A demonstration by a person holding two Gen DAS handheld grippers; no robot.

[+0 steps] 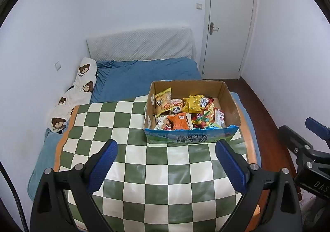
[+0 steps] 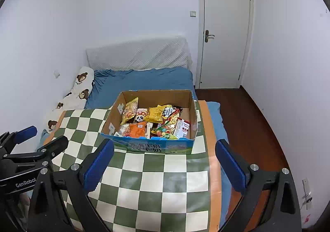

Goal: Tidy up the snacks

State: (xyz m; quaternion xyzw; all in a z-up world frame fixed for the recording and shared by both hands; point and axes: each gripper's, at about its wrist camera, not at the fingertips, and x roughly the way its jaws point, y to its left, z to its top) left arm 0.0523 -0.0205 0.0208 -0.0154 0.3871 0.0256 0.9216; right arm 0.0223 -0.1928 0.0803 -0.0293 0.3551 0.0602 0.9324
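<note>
An open cardboard box (image 1: 233, 106) with a blue printed front stands on a green-and-white checkered cloth (image 1: 156, 170) on the bed. It holds several snack packets, among them an orange packet (image 1: 179, 121) and a yellow packet (image 1: 192, 104). The box (image 2: 192, 116) also shows in the right wrist view, with the orange packet (image 2: 137, 130). My left gripper (image 1: 166, 146) is open and empty, held above the cloth in front of the box. My right gripper (image 2: 164, 147) is open and empty, just in front of the box's front wall.
The bed has a blue sheet (image 1: 144, 75), a bear-print pillow (image 1: 82, 85) on the left and a white headboard (image 1: 140, 44). A closed white door (image 1: 229, 24) is at the back right. Dark wooden floor (image 2: 251, 120) runs along the bed's right side.
</note>
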